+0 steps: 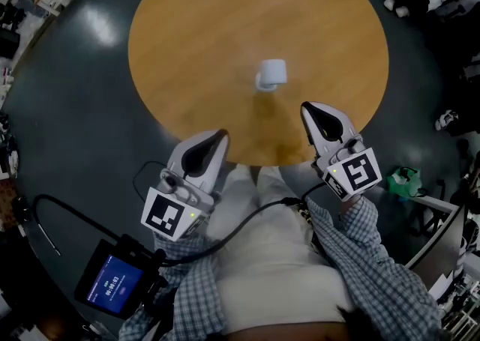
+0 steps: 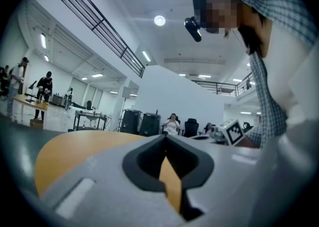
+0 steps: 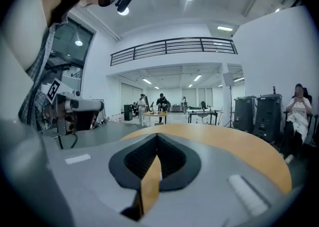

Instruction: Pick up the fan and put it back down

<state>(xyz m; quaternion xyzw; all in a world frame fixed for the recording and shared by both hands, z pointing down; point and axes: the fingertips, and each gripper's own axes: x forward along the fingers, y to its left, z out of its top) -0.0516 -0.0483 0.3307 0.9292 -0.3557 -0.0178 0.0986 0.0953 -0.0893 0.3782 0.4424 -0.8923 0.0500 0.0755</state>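
Closest in, the left gripper (image 1: 216,139) and the right gripper (image 1: 311,112) hang at the desk's near edge, both with jaws together on nothing. Ahead of them, between their lines, the fan (image 1: 271,74) stands near the middle of the round wooden desk (image 1: 187,32), apart from both and nearer the right gripper. It looks small, white and rounded on a short base; its facing is unclear.
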